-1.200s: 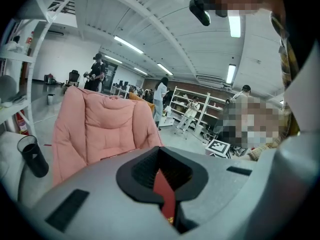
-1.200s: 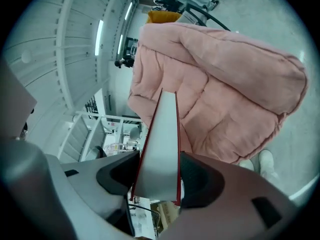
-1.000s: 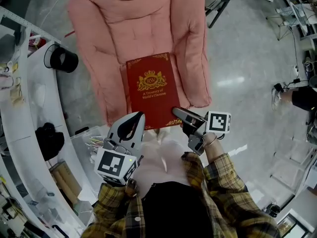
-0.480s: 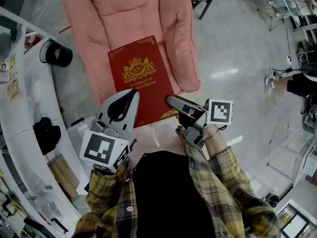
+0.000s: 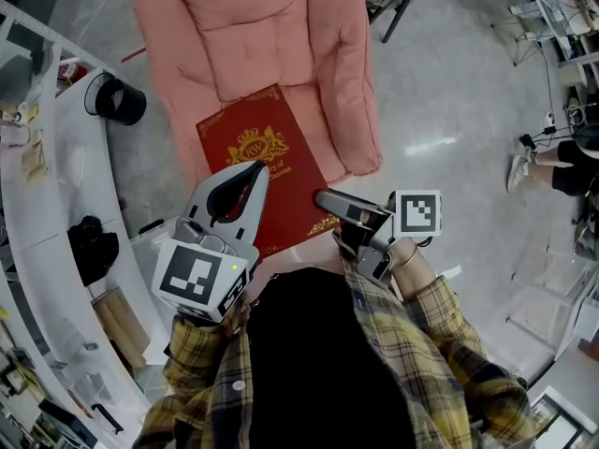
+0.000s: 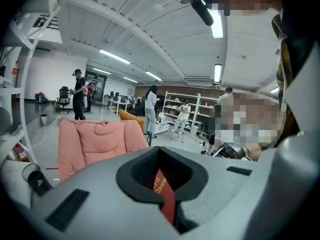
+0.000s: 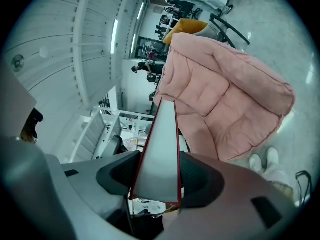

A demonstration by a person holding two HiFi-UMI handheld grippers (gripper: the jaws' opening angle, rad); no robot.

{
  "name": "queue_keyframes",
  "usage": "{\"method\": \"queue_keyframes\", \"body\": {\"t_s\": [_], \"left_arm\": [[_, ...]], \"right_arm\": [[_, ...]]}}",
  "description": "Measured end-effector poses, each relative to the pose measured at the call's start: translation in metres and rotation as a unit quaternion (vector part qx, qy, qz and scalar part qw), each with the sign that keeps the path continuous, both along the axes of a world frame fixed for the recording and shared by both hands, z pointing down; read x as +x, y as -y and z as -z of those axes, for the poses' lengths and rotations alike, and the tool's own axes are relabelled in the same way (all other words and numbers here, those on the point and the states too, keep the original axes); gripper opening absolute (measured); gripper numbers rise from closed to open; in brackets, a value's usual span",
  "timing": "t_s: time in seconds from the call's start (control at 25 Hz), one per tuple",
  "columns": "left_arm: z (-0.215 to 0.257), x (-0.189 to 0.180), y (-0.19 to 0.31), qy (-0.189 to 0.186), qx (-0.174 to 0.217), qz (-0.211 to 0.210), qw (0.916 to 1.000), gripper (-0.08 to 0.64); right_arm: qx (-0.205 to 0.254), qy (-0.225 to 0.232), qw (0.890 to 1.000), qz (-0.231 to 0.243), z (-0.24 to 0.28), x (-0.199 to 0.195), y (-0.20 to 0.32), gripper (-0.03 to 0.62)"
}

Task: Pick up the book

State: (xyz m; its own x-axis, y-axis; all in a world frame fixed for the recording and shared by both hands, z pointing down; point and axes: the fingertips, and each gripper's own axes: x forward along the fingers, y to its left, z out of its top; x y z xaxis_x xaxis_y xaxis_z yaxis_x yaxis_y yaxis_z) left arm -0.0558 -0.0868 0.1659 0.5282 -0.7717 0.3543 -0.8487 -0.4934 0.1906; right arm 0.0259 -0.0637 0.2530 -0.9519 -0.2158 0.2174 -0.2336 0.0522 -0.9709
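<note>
The red book (image 5: 267, 162) with gold print is held up in front of the pink cushioned chair (image 5: 271, 45). It is gripped at its near corners by both grippers. My left gripper (image 5: 245, 174) is shut on its near left part; the red cover (image 6: 165, 196) shows as a thin strip between the jaws. My right gripper (image 5: 327, 200) is shut on the near right corner. There the grey page edge (image 7: 159, 154) stands between the two pads. The chair (image 7: 225, 96) lies beyond the book.
A white curved counter (image 5: 56, 204) runs down the left, with a black cup (image 5: 117, 101) and a black object (image 5: 94, 251) on it. Black chair legs (image 5: 391, 7) stand at the top. A person's foot (image 5: 520, 171) is at the right. People (image 6: 79, 94) stand far off in the hall.
Both grippers have risen with the book, which now hangs clear of the chair seat. In the head view the book has tilted, its far end swung left.
</note>
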Motion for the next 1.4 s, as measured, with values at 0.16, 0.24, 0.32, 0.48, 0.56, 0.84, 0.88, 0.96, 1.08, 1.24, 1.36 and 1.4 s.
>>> {"method": "queue_keyframes", "body": {"t_s": [0.16, 0.24, 0.32, 0.48, 0.56, 0.84, 0.88, 0.96, 1.08, 1.24, 1.36, 1.4], "left_arm": [[0.002, 0.006, 0.001, -0.002, 0.002, -0.002, 1.0000, 0.003], [0.004, 0.010, 0.000, -0.001, 0.004, -0.003, 1.0000, 0.003], [0.007, 0.012, 0.000, 0.001, 0.008, -0.003, 1.0000, 0.003], [0.009, 0.014, -0.001, 0.001, 0.011, 0.000, 0.9999, 0.003], [0.010, 0.012, -0.002, 0.002, 0.013, 0.002, 0.9999, 0.003], [0.011, 0.008, 0.002, 0.001, 0.012, 0.008, 0.9999, 0.003], [0.011, 0.008, 0.002, 0.001, 0.011, 0.008, 0.9999, 0.003], [0.011, 0.008, 0.002, 0.001, 0.011, 0.007, 0.9999, 0.003], [0.010, 0.009, 0.001, 0.002, 0.010, 0.006, 0.9999, 0.003], [0.009, 0.011, 0.002, 0.002, 0.009, 0.005, 0.9999, 0.003], [0.009, 0.013, 0.003, 0.002, 0.008, 0.005, 1.0000, 0.003], [0.009, 0.013, 0.003, 0.002, 0.008, 0.004, 1.0000, 0.003]], "right_arm": [[0.002, 0.015, 1.000, 0.000, 0.002, -0.001, 0.000, 0.264], [0.003, 0.015, 1.000, 0.001, 0.002, 0.000, -0.001, 0.264], [0.006, 0.016, 1.000, 0.004, 0.001, 0.001, -0.001, 0.264], [-0.007, 0.033, 0.999, -0.008, 0.000, 0.001, -0.002, 0.264], [-0.008, 0.038, 0.999, -0.012, -0.001, 0.000, -0.002, 0.264], [-0.003, 0.045, 0.999, -0.010, 0.001, -0.001, 0.001, 0.264], [-0.003, 0.044, 0.999, -0.010, 0.001, -0.001, 0.001, 0.264], [-0.005, 0.045, 0.999, -0.012, 0.001, -0.001, 0.001, 0.264], [-0.009, 0.047, 0.999, -0.015, 0.001, -0.001, 0.000, 0.264], [-0.009, 0.049, 0.999, -0.018, 0.000, 0.001, 0.002, 0.264], [-0.008, 0.052, 0.998, -0.017, 0.000, 0.000, 0.002, 0.264], [-0.008, 0.052, 0.998, -0.016, 0.000, 0.001, 0.002, 0.264]]}}
